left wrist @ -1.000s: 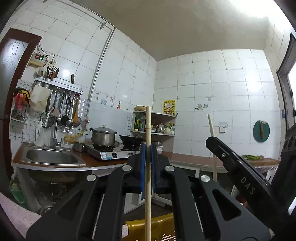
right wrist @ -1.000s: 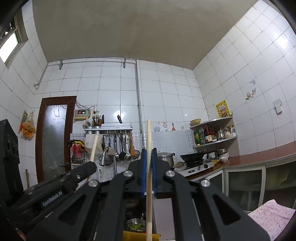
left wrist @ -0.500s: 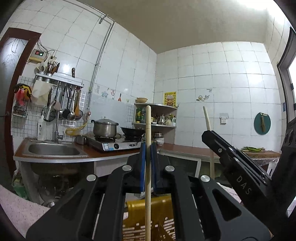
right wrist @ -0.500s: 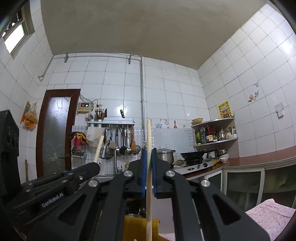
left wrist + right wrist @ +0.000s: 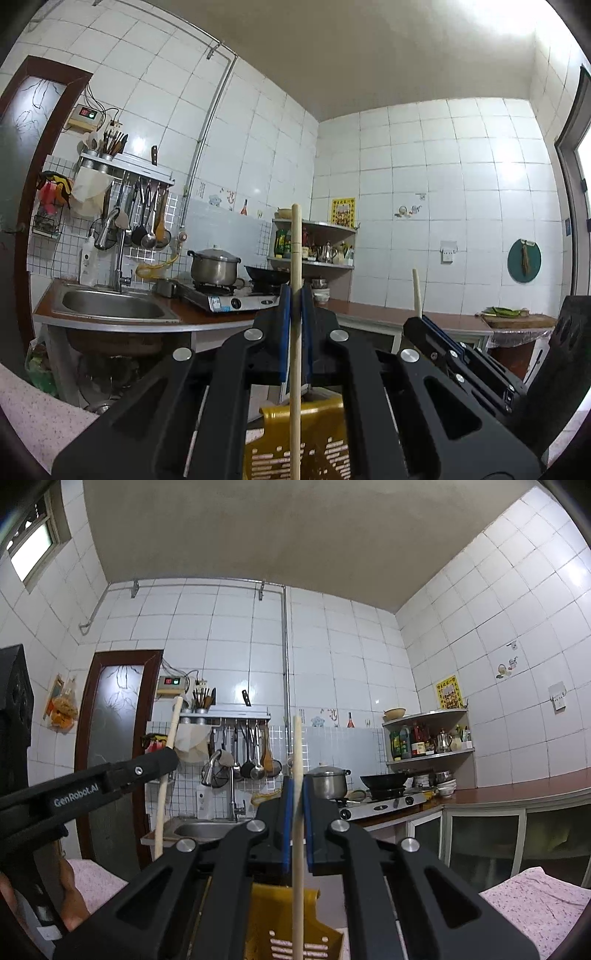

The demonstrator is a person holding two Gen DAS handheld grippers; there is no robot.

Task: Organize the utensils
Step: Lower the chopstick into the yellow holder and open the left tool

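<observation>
Left fingers pinch pale wooden chopstick, round, slim, upright. Right fingers pinch second chopstick, same plain wood, upright. Both sticks hang above yellow slotted basket, lower ends out of view.

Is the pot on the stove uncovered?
No, the pot on the stove has its lid on, knob showing on top.
</observation>
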